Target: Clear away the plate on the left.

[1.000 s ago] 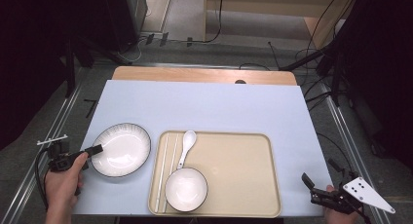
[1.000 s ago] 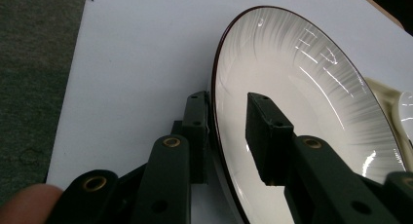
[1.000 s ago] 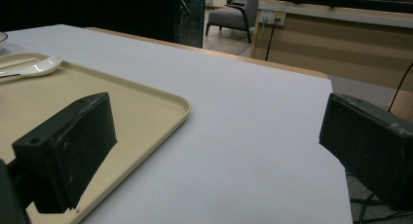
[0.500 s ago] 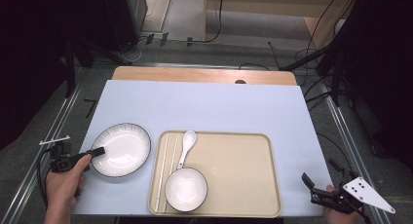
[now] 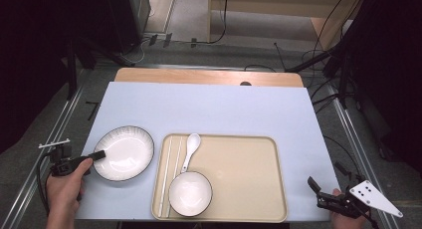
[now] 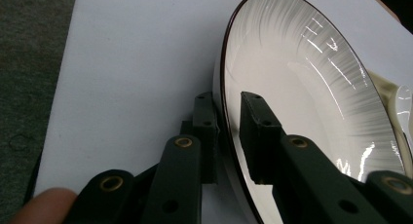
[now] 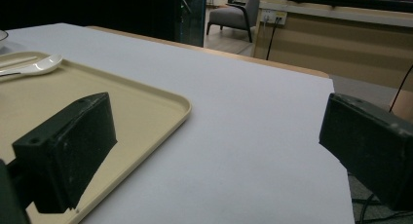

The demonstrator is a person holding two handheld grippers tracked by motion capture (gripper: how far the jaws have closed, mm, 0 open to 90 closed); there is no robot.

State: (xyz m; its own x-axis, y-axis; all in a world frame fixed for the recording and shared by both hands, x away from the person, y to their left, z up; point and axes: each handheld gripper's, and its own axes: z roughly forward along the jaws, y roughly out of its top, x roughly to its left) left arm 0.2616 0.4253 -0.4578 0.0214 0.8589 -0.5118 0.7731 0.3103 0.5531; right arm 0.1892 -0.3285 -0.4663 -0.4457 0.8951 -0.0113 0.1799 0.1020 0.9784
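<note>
A white plate (image 5: 123, 153) with a dark rim and fine ribbing lies on the table left of the tray. My left gripper (image 5: 99, 154) is at the plate's left rim. In the left gripper view the plate (image 6: 302, 87) fills the right side, and the left gripper (image 6: 226, 100) has one jaw outside the rim and one inside, shut on it. My right gripper (image 5: 316, 193) is held at the table's front right corner. Seen from the right gripper view, the right gripper (image 7: 219, 117) stands wide open over bare table with nothing in it.
A beige tray (image 5: 249, 137) sits at centre front and holds a white bowl (image 5: 190, 193), a white spoon (image 5: 191, 144) and pale chopsticks (image 5: 166, 174). The tray's corner (image 7: 146, 92) lies left of the right gripper. The pale blue table top (image 5: 209, 104) stretches behind.
The left hand and its gripper have shifted slightly towards the front at the plate's rim. The plate and the right gripper have stayed in place.
</note>
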